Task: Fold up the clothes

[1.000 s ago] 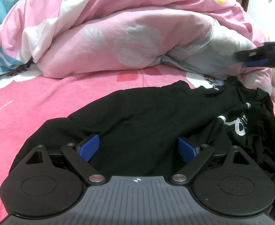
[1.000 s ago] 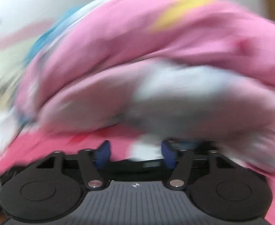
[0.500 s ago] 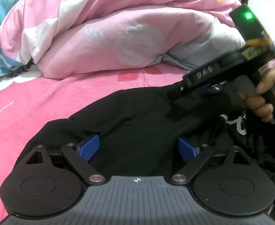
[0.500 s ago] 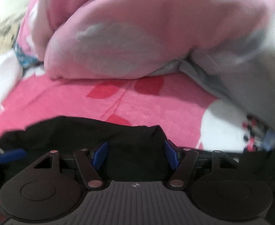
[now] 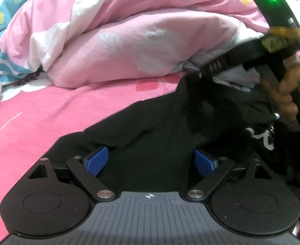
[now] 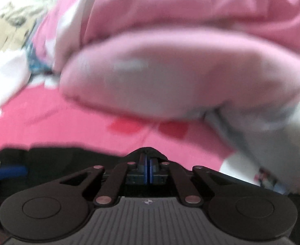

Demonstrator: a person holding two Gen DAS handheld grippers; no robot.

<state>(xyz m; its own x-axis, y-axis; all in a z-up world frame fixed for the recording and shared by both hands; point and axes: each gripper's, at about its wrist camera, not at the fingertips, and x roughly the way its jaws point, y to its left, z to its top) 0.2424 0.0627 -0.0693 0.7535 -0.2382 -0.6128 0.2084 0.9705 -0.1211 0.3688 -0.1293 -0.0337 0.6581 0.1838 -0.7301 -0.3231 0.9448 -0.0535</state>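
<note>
A black garment (image 5: 160,126) with a white print (image 5: 260,138) lies crumpled on the pink sheet. My left gripper (image 5: 151,159) hovers over its near part, jaws wide and open, blue pads (image 5: 96,163) clear of the cloth. In the left wrist view my right gripper (image 5: 200,75), held by a hand (image 5: 282,96), reaches in from the right to the garment's far edge. In the right wrist view the right gripper (image 6: 147,163) has its blue pads pressed together, with a peak of the black garment (image 6: 147,150) pinched at the tips.
A bunched pink duvet (image 5: 150,45) with white flowers rises just behind the garment. The pink bedsheet (image 5: 47,112) stretches bare to the left. A blue patterned cover (image 5: 4,20) lies at the far left.
The right gripper came in from the right and down to the garment's far edge, then its jaws went from apart to shut on the black cloth. The left gripper kept still.
</note>
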